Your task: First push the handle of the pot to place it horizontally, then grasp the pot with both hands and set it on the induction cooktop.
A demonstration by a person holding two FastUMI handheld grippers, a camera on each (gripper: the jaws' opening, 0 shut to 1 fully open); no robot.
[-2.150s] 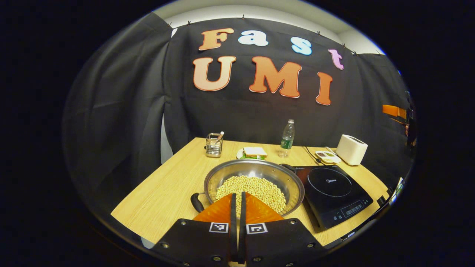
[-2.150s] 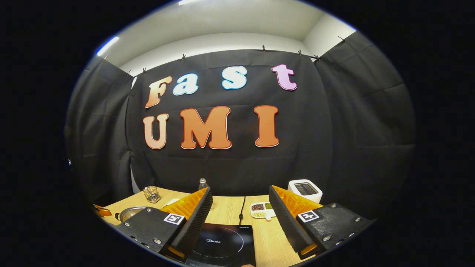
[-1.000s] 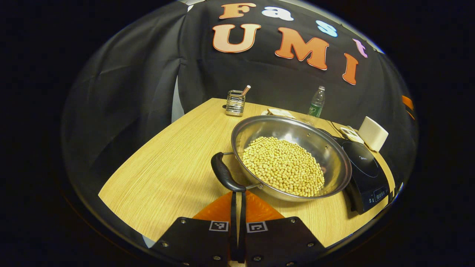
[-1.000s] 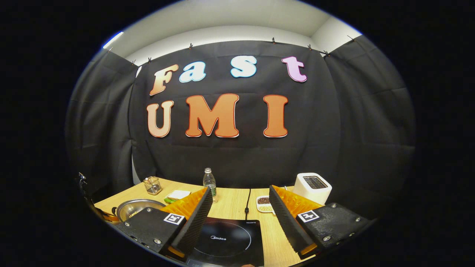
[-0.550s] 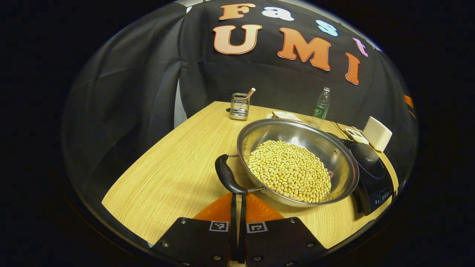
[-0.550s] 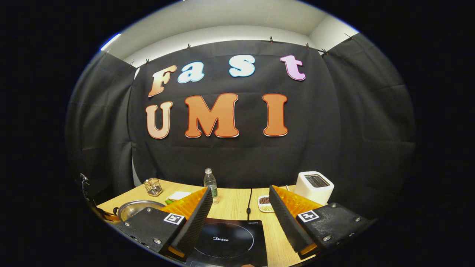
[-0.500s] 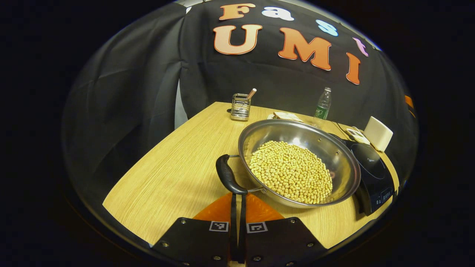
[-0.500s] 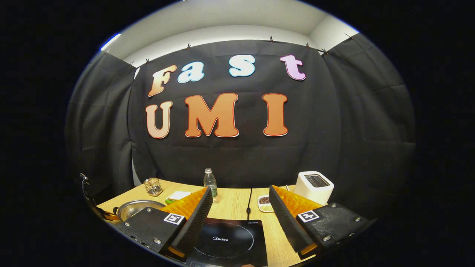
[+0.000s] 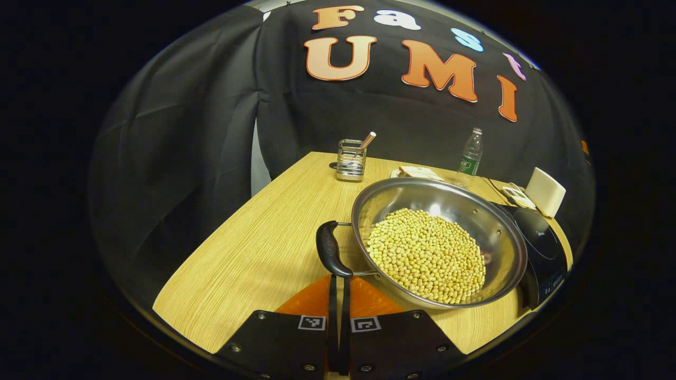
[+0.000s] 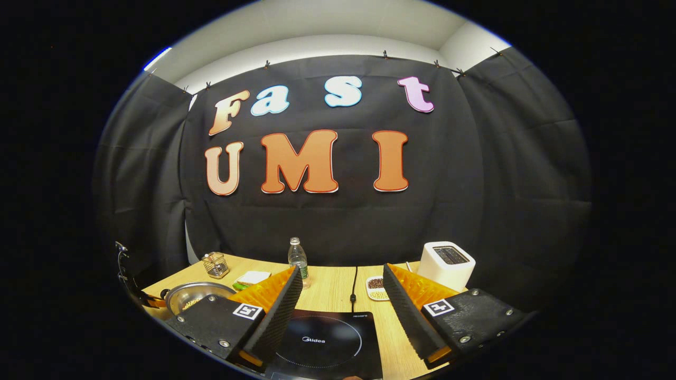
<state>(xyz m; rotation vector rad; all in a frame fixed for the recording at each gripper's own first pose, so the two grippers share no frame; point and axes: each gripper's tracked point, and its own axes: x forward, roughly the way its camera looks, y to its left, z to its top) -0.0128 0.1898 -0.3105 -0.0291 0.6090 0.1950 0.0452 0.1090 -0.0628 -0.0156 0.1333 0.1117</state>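
A steel pot [image 9: 491, 232] full of yellow soybeans rests on the wooden table [image 9: 253, 253], right beside the black induction cooktop [image 9: 538, 243]. Its black near handle [image 9: 330, 255] points toward my left gripper [image 9: 338, 278], which is shut with its tips against the handle's lower end. In the right gripper view the pot [image 10: 196, 293] lies at the far left and the cooktop [image 10: 327, 343] lies straight below. My right gripper [image 10: 342, 287] hovers open above the cooktop, with nothing between its fingers.
A wire utensil holder [image 9: 351, 160], a plate with a sandwich [image 9: 417, 172], a water bottle [image 9: 469, 157] and a white toaster [image 9: 545, 184] line the table's far side. A small dish of beans [image 10: 375, 285] and the cooktop's cord [image 10: 353, 285] lie behind the cooktop.
My left gripper came down from over the beans to the near handle, and the pot and handle have since slid to the right in its view. The right gripper has barely moved.
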